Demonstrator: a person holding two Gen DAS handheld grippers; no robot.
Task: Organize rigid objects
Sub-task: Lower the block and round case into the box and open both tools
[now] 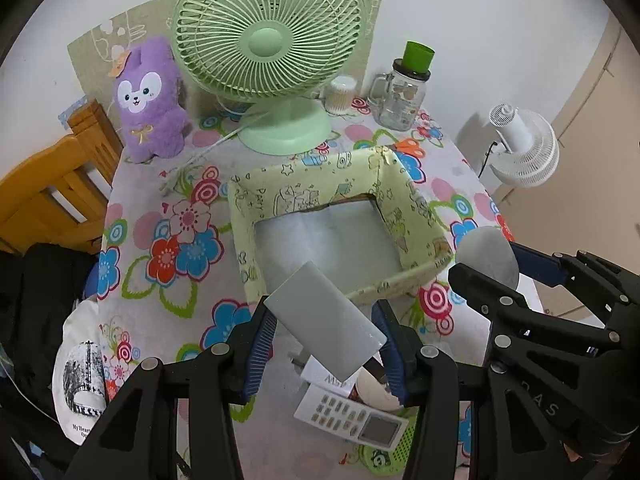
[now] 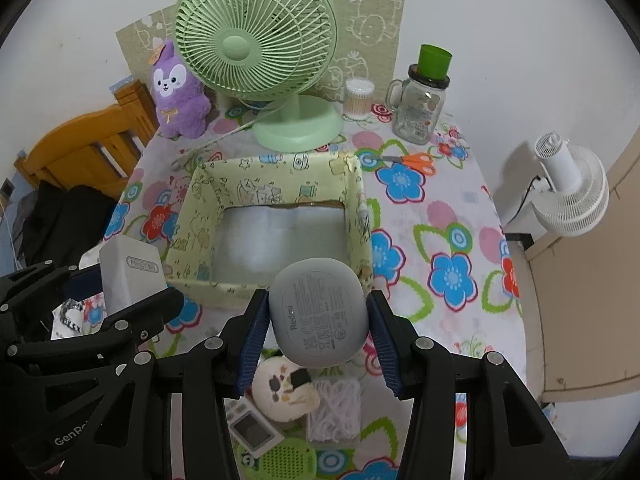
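Left wrist view: the left gripper (image 1: 326,330) is clenched on a grey power bank (image 1: 324,322), held above the table (image 1: 160,184) at the near edge of the open box (image 1: 320,184). Right wrist view: the right gripper (image 2: 318,330) grasps a grey earbud case (image 2: 318,312) over the box's near wall.
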